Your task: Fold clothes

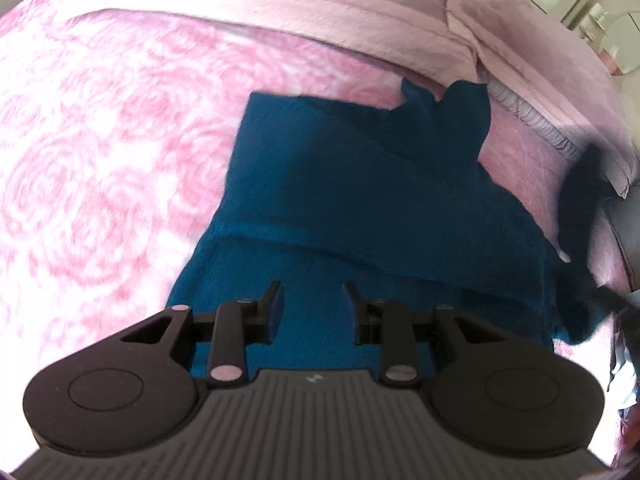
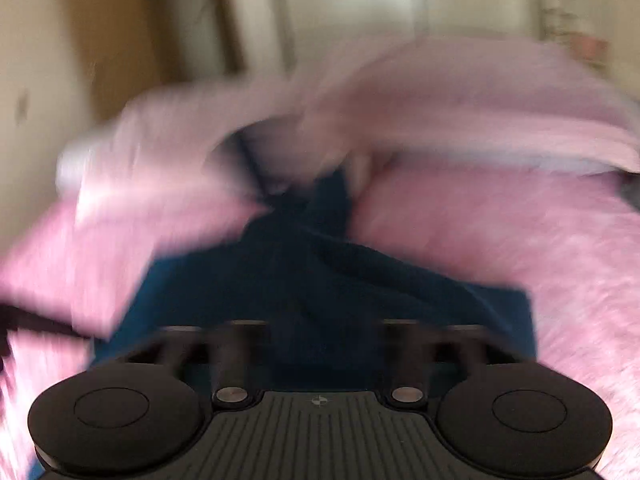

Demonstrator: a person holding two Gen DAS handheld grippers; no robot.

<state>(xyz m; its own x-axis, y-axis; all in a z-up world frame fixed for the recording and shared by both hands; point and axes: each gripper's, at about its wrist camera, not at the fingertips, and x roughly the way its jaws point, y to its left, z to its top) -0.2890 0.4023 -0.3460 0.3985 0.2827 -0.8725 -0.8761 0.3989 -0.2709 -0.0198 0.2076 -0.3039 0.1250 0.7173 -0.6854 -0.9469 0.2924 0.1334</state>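
A teal garment (image 1: 360, 200) lies spread on the pink rose-patterned bedspread (image 1: 100, 160), with a fold line across its near part and its far corners rumpled. My left gripper (image 1: 313, 304) hovers over the garment's near edge, open, with only cloth showing between its fingers. The right wrist view is heavily motion-blurred. There the same teal garment (image 2: 320, 280) lies bunched toward the far side. My right gripper (image 2: 324, 340) is above its near edge, and its smeared fingers look wide apart, open. A dark blurred shape (image 1: 580, 200) sits at the garment's right edge; I cannot identify it.
A pale pink blanket (image 1: 320, 0) is heaped along the far side of the bed, and it also shows as a blurred pale pink blanket (image 2: 440, 100). Pink bedspread (image 2: 540, 260) extends to the right. A light wall and wooden door frame (image 2: 112, 40) stand behind.
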